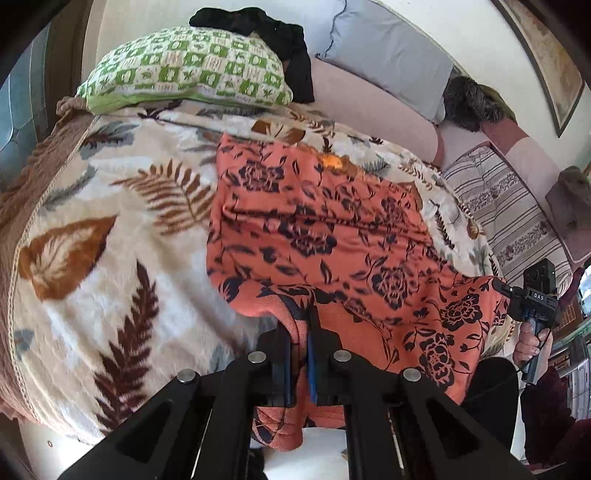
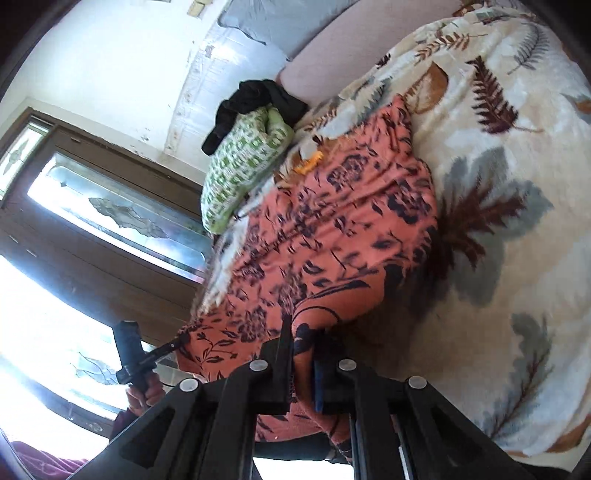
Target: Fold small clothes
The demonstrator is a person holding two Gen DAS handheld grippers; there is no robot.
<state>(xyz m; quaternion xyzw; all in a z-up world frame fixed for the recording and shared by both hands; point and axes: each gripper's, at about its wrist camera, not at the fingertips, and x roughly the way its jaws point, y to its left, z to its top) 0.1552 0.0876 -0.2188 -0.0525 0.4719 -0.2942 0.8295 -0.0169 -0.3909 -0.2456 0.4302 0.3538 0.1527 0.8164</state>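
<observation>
While your left tool (image 1: 301,354) and right tool (image 2: 303,373) each pinch a near corner of the orange floral garment (image 1: 317,229), the cloth stretches away from both across the leaf-print blanket (image 1: 110,229) on the bed, its far edge near the green checked pillow (image 1: 184,74), with a black garment (image 1: 266,29) behind

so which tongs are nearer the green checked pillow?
Left. The left tongs grip the orange floral garment at the corner on the pillow's side; the right tongs hold the opposite corner, farther away.
</observation>
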